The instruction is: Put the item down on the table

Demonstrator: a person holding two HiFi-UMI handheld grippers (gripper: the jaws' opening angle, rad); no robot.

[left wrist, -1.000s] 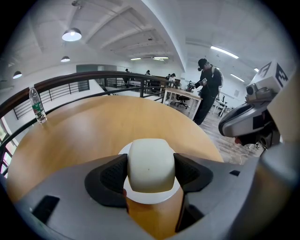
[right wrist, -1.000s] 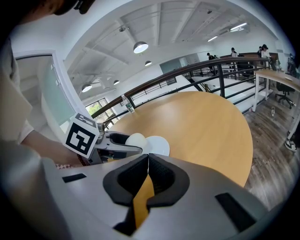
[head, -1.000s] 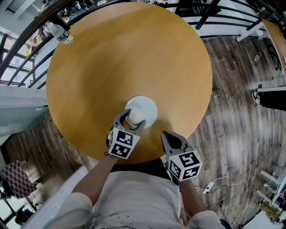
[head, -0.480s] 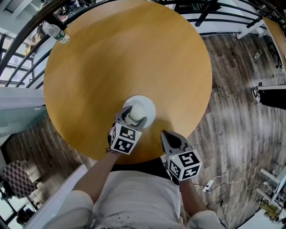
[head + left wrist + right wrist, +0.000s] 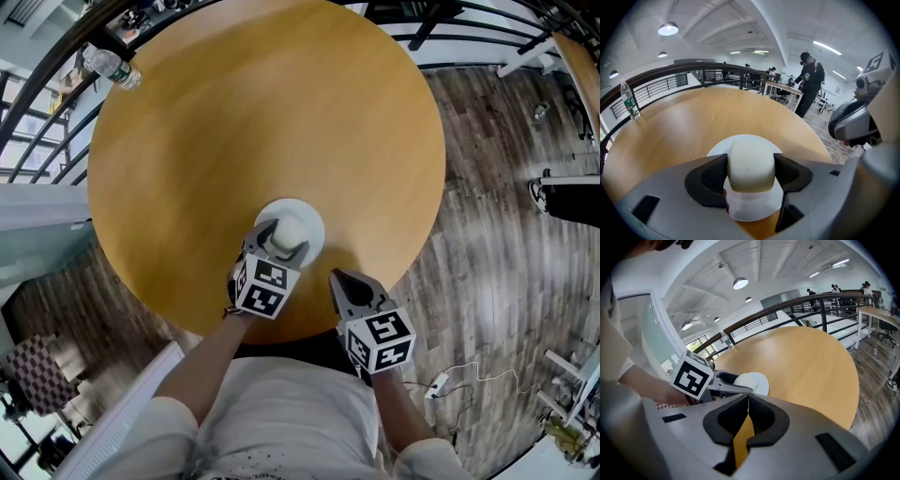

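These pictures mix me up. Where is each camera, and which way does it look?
Head view: on the head, looking down at the table; arms, left gripper, right gripper show.
Left gripper view: on the left gripper, looking along its jaws, shut on the white item.
Right gripper view: on the right gripper, looking across the table past shut jaws.
Shared: head and left gripper views show the bottle.

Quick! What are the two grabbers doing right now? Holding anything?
Left gripper: closed on the cream-white rounded item.
Right gripper: closed, holding nothing.
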